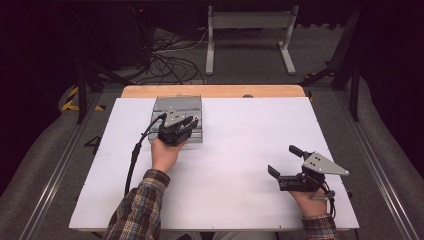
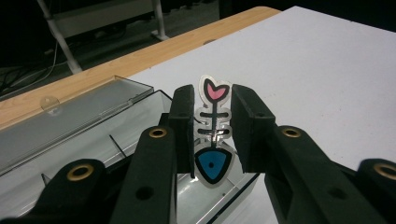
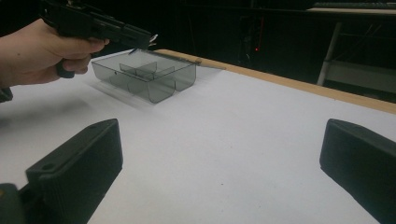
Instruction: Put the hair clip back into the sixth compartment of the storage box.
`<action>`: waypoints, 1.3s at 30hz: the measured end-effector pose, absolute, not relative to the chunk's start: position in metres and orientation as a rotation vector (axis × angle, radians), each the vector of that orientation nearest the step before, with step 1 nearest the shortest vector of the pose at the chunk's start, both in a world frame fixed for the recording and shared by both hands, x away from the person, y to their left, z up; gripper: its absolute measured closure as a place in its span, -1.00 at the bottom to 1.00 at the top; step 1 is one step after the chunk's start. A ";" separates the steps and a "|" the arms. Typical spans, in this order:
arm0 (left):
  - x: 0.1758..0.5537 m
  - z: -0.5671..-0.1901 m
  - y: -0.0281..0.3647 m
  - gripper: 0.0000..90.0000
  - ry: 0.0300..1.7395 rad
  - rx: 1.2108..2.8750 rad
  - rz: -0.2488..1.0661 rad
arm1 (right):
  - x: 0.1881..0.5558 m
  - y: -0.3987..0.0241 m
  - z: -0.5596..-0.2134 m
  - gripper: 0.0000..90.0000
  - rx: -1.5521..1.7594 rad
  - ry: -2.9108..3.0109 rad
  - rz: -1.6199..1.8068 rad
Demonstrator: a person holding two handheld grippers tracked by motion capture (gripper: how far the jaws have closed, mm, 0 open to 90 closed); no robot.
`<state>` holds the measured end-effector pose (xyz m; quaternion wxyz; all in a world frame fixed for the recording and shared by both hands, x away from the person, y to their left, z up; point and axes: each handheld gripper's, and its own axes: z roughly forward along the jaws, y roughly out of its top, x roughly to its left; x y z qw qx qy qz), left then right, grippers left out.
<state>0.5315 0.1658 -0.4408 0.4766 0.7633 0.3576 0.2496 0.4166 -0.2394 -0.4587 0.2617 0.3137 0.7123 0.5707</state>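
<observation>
A dark room with a white frame (image 1: 248, 35) and cables (image 1: 167, 57) on the floor lies beyond the box (image 1: 178, 111). The counter (image 1: 240, 150) is a white sheet with a wooden far edge; the clear, divided box stands near that edge. The left gripper (image 1: 189, 121) hovers over the box, level, pinching a fish-bone sticker (image 2: 212, 135) upright above a near compartment. The right gripper (image 1: 282, 162) rests well to the box's right, jaws spread, holding nothing.
</observation>
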 end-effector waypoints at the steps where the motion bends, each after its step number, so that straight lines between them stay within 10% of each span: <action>1: 0.532 -0.442 0.165 0.58 0.878 1.864 0.609 | 0.416 -0.239 -0.459 -1.00 0.849 1.931 1.544; 39: 0.547 -0.467 0.160 0.57 0.953 1.912 0.608 | 0.417 -0.239 -0.459 -1.00 0.845 1.928 1.546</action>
